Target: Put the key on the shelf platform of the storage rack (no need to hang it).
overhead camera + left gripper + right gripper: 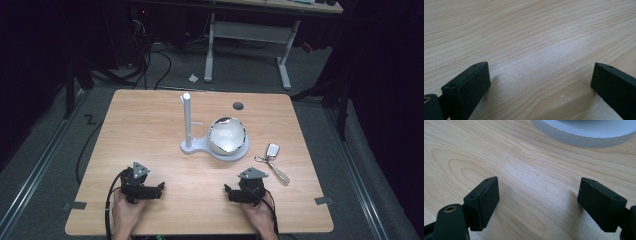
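The shiny round metal bowl (227,135) is sitting at twelve o'clock on the tabletop (150,130), looking slippery; grab its rim. The left claw (161,189) and right claw (227,193) are resting released.

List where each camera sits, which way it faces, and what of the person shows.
High view: above the near edge, facing forward and down on the table; both hands, left tool and right tool show.
Left gripper view: on the left tool, facing bare wood; open jaws show.
Right gripper view: on the right tool, facing the stand; open jaws show.
Shared: the tabletop.
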Motion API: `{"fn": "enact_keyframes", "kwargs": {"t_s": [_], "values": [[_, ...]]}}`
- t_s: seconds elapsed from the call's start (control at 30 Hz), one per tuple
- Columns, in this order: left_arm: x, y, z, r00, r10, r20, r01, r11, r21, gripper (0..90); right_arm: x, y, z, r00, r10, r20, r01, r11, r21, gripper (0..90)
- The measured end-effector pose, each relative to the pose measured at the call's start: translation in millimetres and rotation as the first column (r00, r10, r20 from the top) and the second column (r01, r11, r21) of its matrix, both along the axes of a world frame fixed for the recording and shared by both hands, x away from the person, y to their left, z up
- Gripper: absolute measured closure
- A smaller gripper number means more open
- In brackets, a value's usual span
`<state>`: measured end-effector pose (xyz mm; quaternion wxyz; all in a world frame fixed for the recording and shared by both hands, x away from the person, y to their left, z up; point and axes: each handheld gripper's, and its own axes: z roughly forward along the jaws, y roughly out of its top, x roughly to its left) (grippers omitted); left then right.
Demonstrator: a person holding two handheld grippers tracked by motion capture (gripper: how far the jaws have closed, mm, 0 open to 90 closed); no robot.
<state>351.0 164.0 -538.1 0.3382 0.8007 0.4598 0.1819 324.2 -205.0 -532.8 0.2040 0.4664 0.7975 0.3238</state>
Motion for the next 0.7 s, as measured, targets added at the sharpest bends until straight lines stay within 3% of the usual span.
{"fn": "enact_keyframes", "kwargs": {"t_s": [0.7], "values": [[-0.3, 0.8, 0.3, 1.0, 0.004, 0.006, -0.004, 1.0, -0.003, 5.7, -2.8, 3.1, 0.5, 1.0, -0.007, -0.004, 0.007, 1.0, 0.005, 20.3]]}}
